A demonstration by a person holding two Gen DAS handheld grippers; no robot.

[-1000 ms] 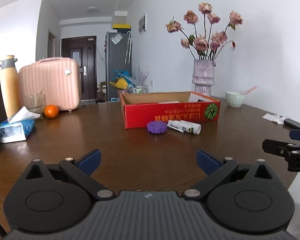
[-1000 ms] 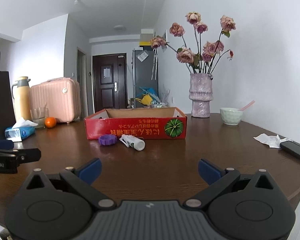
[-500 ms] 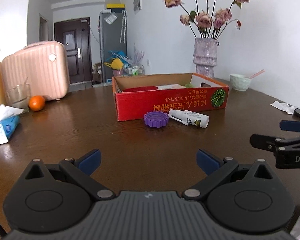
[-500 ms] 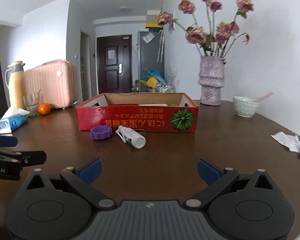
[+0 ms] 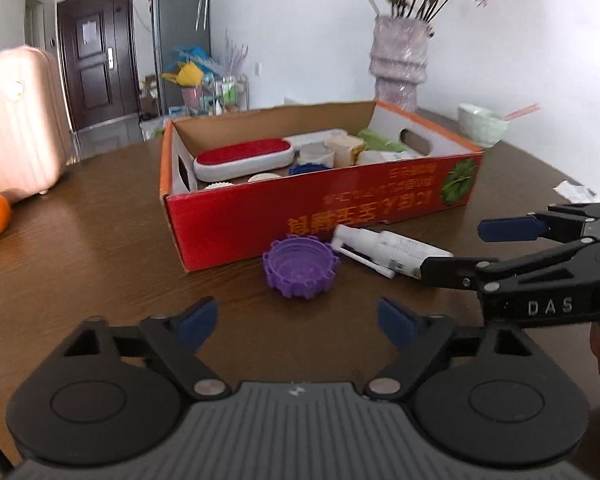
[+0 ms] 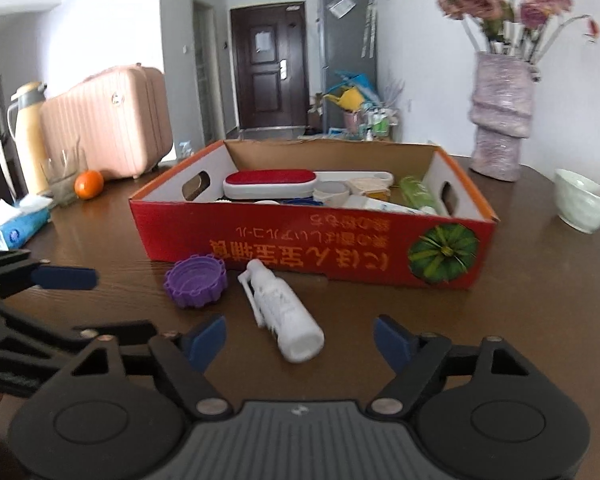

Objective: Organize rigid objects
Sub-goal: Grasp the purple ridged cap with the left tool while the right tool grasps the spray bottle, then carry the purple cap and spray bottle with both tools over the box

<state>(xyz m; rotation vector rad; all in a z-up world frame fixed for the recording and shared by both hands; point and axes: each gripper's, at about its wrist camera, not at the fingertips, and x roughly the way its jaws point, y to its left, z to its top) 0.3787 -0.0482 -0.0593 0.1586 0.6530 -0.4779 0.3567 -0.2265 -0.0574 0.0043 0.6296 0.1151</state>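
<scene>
Purple cap (image 5: 300,267) beside spray bottle (image 6: 284,316), fronting red box (image 6: 312,240).

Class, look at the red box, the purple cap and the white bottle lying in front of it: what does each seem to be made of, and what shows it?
Red box: printed cardboard, likely; brown raw inner walls, cut handle holes.
Purple cap: moulded plastic, matte, with ridged rim.
White bottle: probably plastic, smooth with slight sheen, printed label.

left tongs (image 5: 296,322) agape, right tongs (image 6: 300,338) agape
</scene>
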